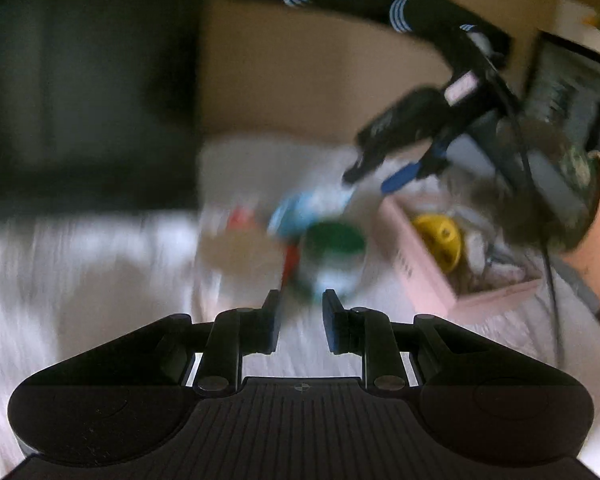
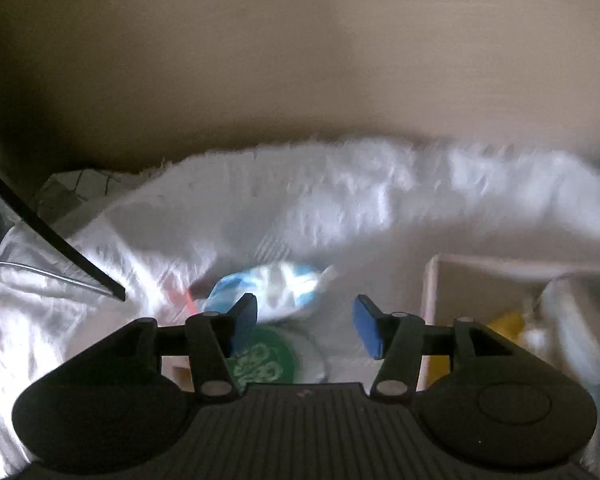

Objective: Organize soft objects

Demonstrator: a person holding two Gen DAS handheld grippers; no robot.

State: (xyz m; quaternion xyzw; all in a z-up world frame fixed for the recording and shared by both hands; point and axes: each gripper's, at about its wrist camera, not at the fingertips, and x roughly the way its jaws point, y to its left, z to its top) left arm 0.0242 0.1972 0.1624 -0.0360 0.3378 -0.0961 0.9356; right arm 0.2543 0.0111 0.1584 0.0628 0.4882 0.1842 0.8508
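While both tongs are hanging empty with jaws apart, the left tongs (image 1: 300,322) narrowly and the right tongs (image 2: 304,328) wider, the blue-and-white soft toy (image 2: 268,290) is lying on the white bedding (image 2: 360,192), left of the pink box (image 1: 420,276) (already partly filled). Blur is risking a misjudged grab, snagging bedding instead.

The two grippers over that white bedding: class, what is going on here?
A person holds a gripper in each hand above rumpled white bedding. The right gripper hangs open and empty over a soft blue-and-white bundle and a round green lid. The left gripper holds nothing either, its jaws narrowly apart. A pale pink box beside them already holds a yellow item.
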